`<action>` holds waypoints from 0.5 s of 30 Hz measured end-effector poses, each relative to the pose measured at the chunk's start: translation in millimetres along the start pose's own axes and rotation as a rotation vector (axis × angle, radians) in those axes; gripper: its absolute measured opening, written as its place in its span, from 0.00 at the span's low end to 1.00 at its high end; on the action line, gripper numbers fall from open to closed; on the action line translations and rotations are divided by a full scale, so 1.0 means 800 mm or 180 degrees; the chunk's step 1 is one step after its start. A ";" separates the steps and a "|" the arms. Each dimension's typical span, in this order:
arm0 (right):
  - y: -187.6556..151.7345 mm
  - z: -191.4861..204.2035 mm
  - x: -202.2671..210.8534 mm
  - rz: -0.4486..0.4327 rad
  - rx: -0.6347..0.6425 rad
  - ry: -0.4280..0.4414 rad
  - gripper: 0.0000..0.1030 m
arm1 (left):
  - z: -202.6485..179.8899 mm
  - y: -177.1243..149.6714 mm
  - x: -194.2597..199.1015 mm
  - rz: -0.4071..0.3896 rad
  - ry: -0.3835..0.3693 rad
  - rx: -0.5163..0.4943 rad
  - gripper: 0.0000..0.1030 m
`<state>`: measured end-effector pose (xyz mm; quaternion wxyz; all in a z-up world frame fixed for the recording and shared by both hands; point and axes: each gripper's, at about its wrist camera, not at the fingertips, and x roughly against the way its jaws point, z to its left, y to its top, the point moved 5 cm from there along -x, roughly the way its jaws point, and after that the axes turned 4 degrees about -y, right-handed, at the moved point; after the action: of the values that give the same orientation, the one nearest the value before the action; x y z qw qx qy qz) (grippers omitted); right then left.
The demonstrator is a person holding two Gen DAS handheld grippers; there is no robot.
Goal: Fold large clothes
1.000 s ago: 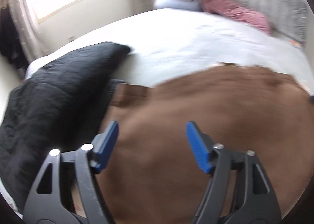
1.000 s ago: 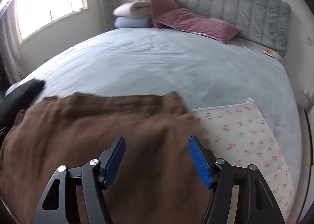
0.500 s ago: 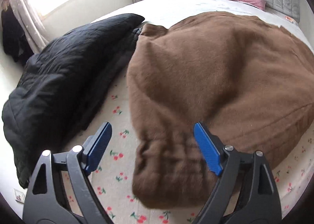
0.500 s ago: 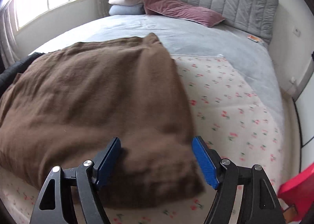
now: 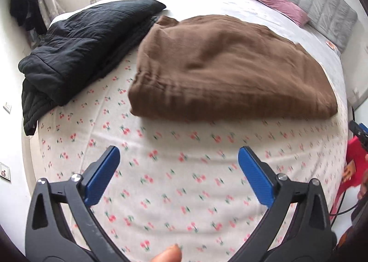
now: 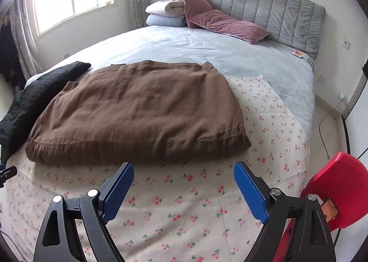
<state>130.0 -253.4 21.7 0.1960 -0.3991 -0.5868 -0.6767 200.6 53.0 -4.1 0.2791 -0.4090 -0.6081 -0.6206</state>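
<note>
Brown garment (image 6: 138, 110) lies folded into a thick rectangle on the cherry sheet (image 6: 174, 211), which covers the near part of the bed (image 6: 230, 50). A black jacket (image 5: 80, 43) sits just beside its left edge, touching or nearly so at the far corner.

Your left gripper (image 5: 179, 170) and right gripper (image 6: 184, 183) both hover over bare sheet, short of the garment's near fold. Both sets of jaws stand wide apart with nothing between them, and they have just been opening further.

What could go wrong from here, as a judgement: the bundle looks puffy, so the top layer may spring back and loosen the fold. If you reach in for another fold, a wide jaw could catch the sheet along with the cloth and drag it. On the left, the jacket is close enough to be snagged.

A second ago the garment filled the lower view under both grippers; half a second ago its near edge lay between the jaws. Now you have drawn back, and it rests clear of both.
</note>
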 end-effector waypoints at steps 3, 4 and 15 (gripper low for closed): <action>-0.031 0.020 -0.002 0.0104 0.0006 0.0045 0.89 | -0.028 -0.022 0.008 -0.0093 0.0152 -0.0196 0.99; -0.041 0.026 -0.004 0.0136 -0.0012 0.0037 0.89 | -0.037 -0.028 0.009 -0.0155 0.0181 -0.0241 0.99; -0.061 0.067 -0.009 0.0097 0.0104 -0.0083 0.89 | -0.061 -0.072 -0.026 -0.0127 0.0185 -0.0151 0.99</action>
<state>115.2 -192.1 -15.8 0.2051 -0.4136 -0.5941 -0.6587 154.2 7.9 -48.2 0.2745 -0.3850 -0.5928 -0.6519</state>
